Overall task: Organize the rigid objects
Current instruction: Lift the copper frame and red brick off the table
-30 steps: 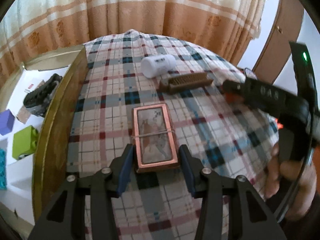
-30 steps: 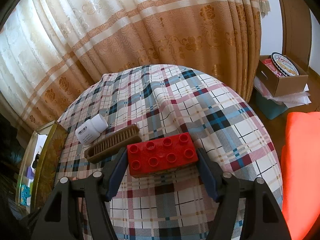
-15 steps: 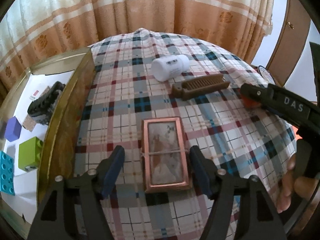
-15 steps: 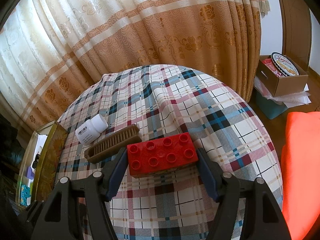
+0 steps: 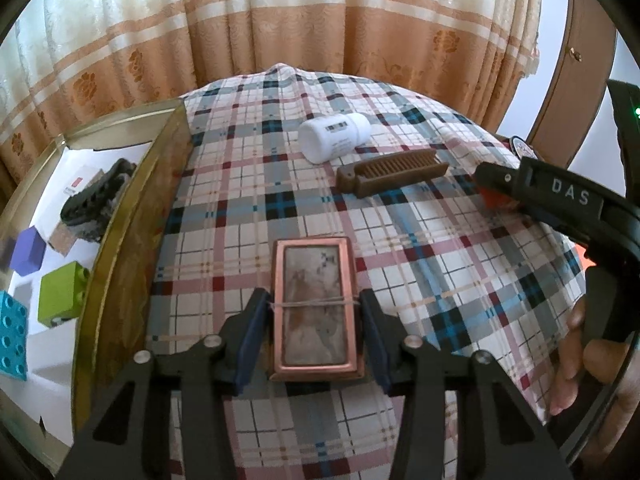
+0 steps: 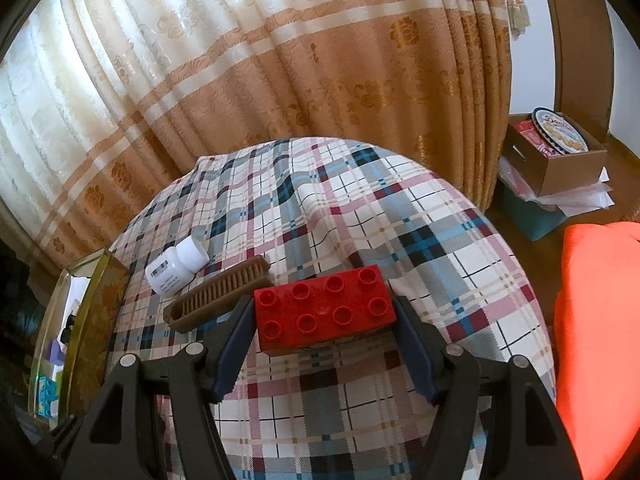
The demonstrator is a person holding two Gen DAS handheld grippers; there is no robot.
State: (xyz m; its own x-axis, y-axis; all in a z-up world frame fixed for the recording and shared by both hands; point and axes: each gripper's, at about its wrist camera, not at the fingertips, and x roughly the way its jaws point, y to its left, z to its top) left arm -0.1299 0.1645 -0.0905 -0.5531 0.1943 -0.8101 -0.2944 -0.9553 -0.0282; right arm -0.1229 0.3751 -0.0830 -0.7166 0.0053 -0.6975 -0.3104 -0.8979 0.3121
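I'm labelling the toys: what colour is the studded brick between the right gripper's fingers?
Red: the brick shows best in the right wrist view.

The left tongs (image 5: 313, 306) point steeply down at the desk (image 5: 440, 280), and their jaws have just been closing; the blue pads (image 5: 256, 320) now press on both long sides of the case (image 5: 313, 304) lying between them. The right tongs (image 6: 325, 320) also slope down, jaws set wider, pads tight against the two short ends of the brick (image 6: 326, 308). In the left view the right tongs show from the side, with a hand (image 5: 580, 364) wrapped round their handle, fingers curled.
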